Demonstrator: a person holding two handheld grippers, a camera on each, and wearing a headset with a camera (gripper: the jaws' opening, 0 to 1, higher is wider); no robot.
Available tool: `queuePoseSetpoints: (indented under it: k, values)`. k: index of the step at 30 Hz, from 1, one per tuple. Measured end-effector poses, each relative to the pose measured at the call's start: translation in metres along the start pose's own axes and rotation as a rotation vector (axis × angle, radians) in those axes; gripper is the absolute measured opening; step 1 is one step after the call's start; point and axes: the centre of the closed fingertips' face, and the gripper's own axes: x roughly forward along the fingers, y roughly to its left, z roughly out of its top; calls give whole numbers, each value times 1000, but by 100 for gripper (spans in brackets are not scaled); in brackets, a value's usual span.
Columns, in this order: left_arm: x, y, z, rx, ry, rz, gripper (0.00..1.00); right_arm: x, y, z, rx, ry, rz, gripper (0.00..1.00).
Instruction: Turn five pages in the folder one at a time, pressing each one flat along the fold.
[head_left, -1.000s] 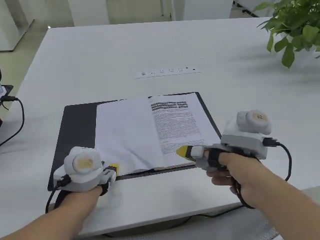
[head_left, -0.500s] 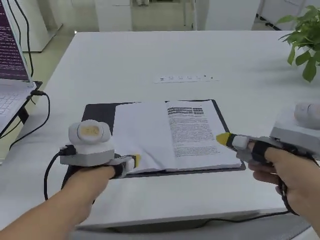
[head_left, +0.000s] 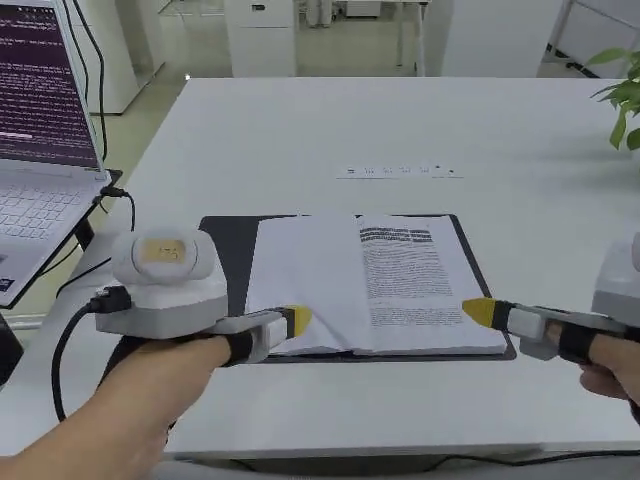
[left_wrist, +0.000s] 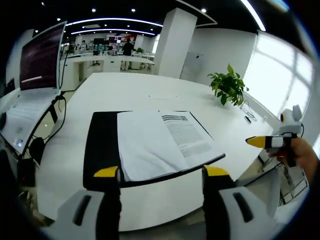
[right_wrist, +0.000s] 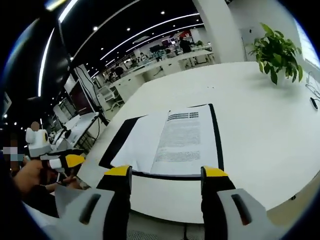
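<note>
Both claws off the folder, and the risk lay in the first pinch.

The folder (head_left: 225, 250) lay open on the white surface (head_left: 300, 130), between my two claws and touched by neither. My left claw (left_wrist: 160, 171) hovered by its near left corner, jaws spread and empty, pointing right. My right claw (right_wrist: 166, 171) hung off the near right corner, likewise spread, pointing left at the printed page (head_left: 400, 275). I judged that closing on that page's edge could catch several sheets at once or crease the paper, and a hasty pull might drag the whole folder.
</note>
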Motion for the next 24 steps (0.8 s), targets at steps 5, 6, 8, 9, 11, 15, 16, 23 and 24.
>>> queuePoseSetpoints:
  k: [5,6,8,9,11,15,16,23,24]
  values:
    - [-11,4,-4,81,-8,3,83,-5,-9,2,-93,-26,-14,80]
    - [-13,5,-6,83,-8,3,86,-6,-10,3,-108,-35,-14,85]
    - [-16,6,-5,111,-28,-3,97,-9,-12,7,-135,-67,-7,98]
    - [-17,6,-6,115,-27,-6,99,-11,-13,7,-136,-72,-6,99]
    - [-22,6,-9,123,-11,-19,99,-17,-14,7,-142,-69,7,100]
    - [-31,9,-6,141,-17,-21,99,-22,-21,8,-136,-63,3,100]
    - [-32,10,-5,148,-21,-19,99,-25,-23,10,-147,-82,-5,100]
    - [-34,21,0,145,-20,-13,99,-26,-30,13,-117,-89,-18,100]
    - [-33,22,0,146,-20,-13,99,-26,-29,13,-118,-88,-18,100]
